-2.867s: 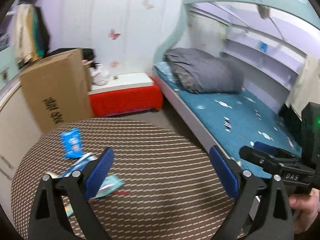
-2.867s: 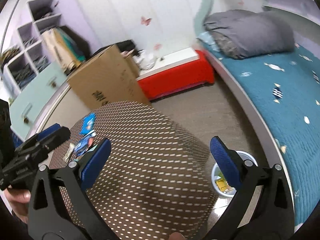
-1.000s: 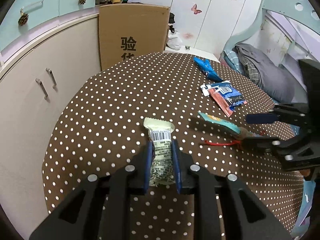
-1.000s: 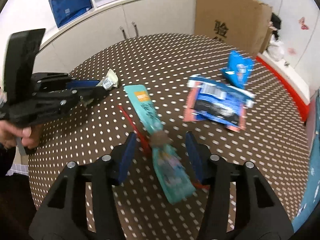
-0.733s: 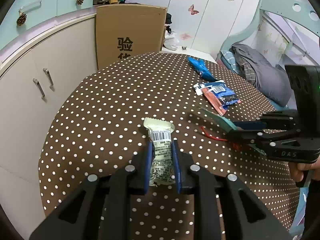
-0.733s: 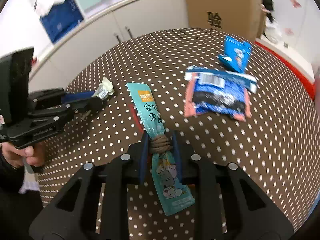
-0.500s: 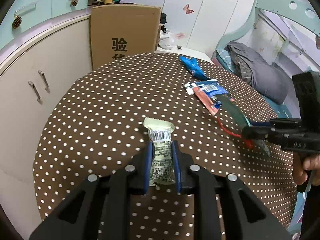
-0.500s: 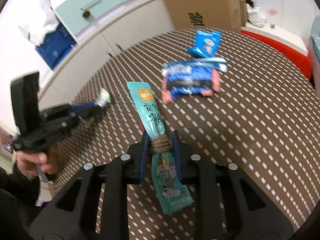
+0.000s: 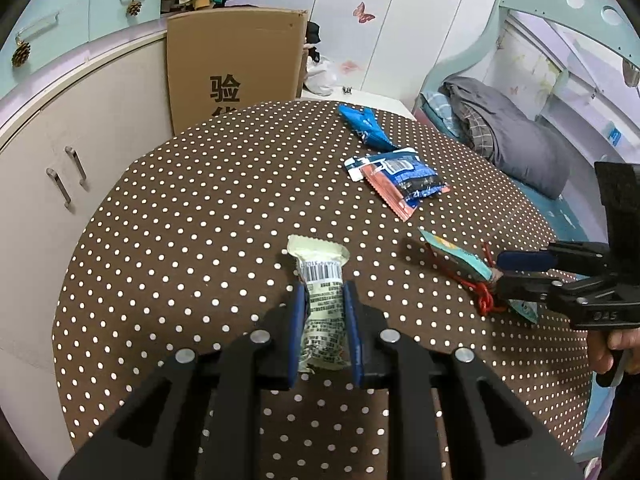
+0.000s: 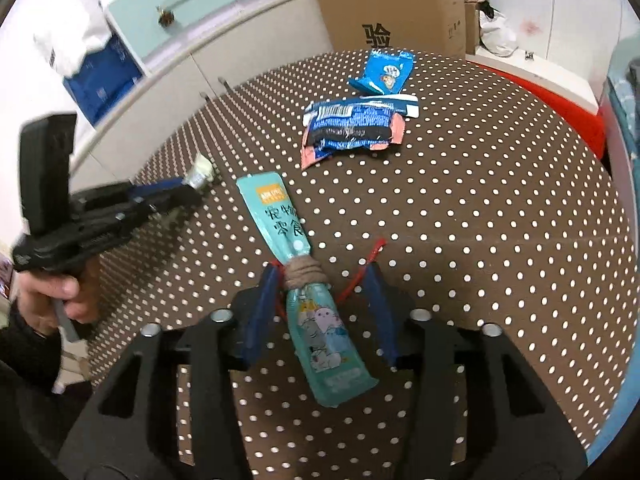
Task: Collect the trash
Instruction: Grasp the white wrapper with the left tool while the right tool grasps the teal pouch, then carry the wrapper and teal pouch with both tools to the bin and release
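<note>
A brown tablecloth (image 9: 208,208) patterned with regular white dots is shown, bearing a cream wrapper (image 9: 322,304) printed with a black barcode, a teal pouch (image 10: 304,280) with white lettering and cartoon figures, bound with tan twine (image 10: 302,274) and trailed by a red string (image 10: 360,272), a blue, black and salmon-edged wrapper (image 10: 352,126), and a bright blue packet (image 10: 382,72). Black frames and blue pads are seen on the left gripper (image 9: 323,308) and right gripper (image 10: 320,300). The surroundings are marked by a tan cardboard box (image 9: 236,60) with black characters, pale mint drawers (image 10: 168,0), white doors with pink butterfly decals (image 9: 364,12), and grey bedding (image 9: 516,136).
</note>
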Action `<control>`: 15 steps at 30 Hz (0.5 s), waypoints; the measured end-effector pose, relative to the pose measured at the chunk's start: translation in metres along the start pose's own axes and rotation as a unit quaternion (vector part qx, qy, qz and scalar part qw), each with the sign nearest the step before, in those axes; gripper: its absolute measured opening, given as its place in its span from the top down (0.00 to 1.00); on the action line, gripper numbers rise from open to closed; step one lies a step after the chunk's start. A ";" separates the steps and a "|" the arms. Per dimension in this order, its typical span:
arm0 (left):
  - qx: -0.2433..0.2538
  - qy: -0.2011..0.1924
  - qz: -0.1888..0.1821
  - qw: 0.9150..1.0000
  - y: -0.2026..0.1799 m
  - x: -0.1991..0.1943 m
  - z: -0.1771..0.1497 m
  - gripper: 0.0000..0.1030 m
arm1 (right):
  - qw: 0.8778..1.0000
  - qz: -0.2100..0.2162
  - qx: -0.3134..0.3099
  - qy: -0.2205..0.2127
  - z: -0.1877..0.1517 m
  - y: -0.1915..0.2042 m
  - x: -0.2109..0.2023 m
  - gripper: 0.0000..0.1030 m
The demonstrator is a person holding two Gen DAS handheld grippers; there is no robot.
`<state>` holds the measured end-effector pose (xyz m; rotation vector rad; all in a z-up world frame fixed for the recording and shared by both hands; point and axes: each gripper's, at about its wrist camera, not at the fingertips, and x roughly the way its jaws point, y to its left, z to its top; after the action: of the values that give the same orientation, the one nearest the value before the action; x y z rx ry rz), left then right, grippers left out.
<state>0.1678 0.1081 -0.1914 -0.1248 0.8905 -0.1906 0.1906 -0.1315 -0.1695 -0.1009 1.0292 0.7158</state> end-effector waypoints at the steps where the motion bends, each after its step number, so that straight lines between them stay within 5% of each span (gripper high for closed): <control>1: 0.000 0.000 0.000 1.000 0.000 0.000 0.000 0.82 | 1.000 -0.009 -0.015 0.000 0.001 0.004 0.002 0.70; 5: -0.002 0.002 -0.002 1.000 0.000 0.001 -0.001 0.82 | 0.998 -0.034 -0.047 0.001 0.009 0.015 0.011 0.78; 15: -0.001 -0.013 -0.013 1.000 -0.009 -0.013 0.008 0.82 | 0.991 0.021 0.062 -0.116 0.006 -0.025 -0.062 0.78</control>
<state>0.1652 0.1027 -0.1743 -0.1415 0.8632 -0.2122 0.1898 -0.1792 -0.1222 0.1099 0.8522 0.6821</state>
